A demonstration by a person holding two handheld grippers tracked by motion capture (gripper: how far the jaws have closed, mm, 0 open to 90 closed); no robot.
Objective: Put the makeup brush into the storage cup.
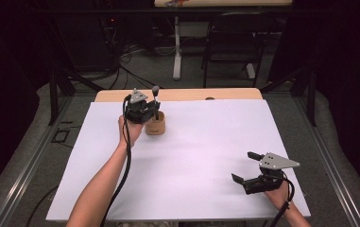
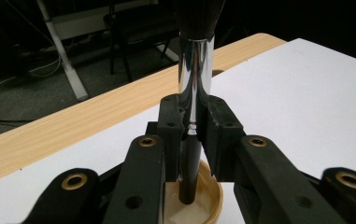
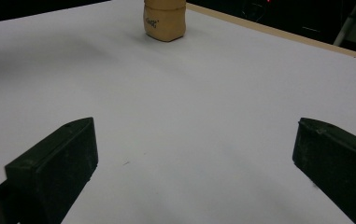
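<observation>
A small tan wooden cup (image 1: 155,125) stands on the white sheet (image 1: 192,151) toward the back left. My left gripper (image 1: 150,112) is shut on a makeup brush (image 1: 156,100) held upright, bristles up, directly above the cup. In the left gripper view the brush (image 2: 195,70) has a chrome ferrule and a black handle; its lower end reaches down inside the cup (image 2: 199,200), and the left gripper (image 2: 195,128) clamps the handle below the ferrule. My right gripper (image 1: 246,166) rests open near the front right. In the right gripper view its jaws stand wide apart with nothing between them, the cup (image 3: 164,19) far ahead.
The white sheet covers most of a wooden table whose back edge (image 1: 182,94) shows bare. Beyond it stand a black folding chair (image 1: 232,42), a white desk leg (image 1: 176,47) and floor cables. Metal rails (image 1: 40,156) run along both sides of the table.
</observation>
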